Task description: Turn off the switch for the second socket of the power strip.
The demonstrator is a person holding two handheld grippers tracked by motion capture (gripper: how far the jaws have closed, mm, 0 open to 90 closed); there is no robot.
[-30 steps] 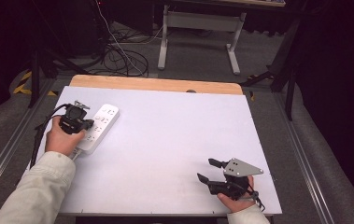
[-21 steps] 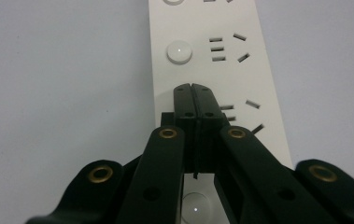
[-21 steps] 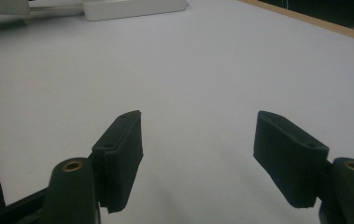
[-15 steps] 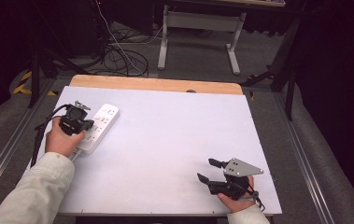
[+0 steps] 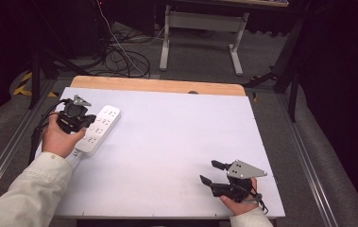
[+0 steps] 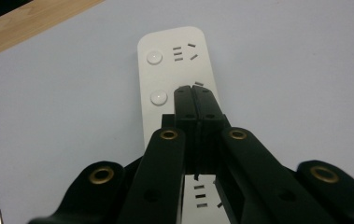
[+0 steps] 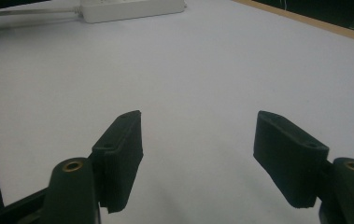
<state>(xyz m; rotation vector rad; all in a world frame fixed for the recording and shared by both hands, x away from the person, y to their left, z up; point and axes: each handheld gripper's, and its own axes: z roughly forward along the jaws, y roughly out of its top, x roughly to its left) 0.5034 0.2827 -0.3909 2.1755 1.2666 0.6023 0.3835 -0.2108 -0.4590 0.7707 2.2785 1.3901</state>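
A white power strip [image 5: 100, 129] lies at the left of the white table, with round switch buttons and socket slots along its top [image 6: 174, 70]. My left gripper [image 5: 89, 121] hovers over the strip's middle; its jaws are pressed together with nothing between them [image 6: 194, 89]. The strip's far end also appears at the top of the right gripper view [image 7: 132, 8], with its cable [image 7: 25, 15] trailing left. My right gripper [image 5: 210, 172] rests near the table's front right corner, jaws wide apart and empty [image 7: 198, 135].
The white tabletop [image 5: 181, 137] has a wooden strip [image 5: 157, 85] along its far edge. Beyond the table stand a grey metal stand [image 5: 200, 28] and loose cables [image 5: 120, 56] on the floor. Metal rails [image 5: 309, 156] run along both sides.
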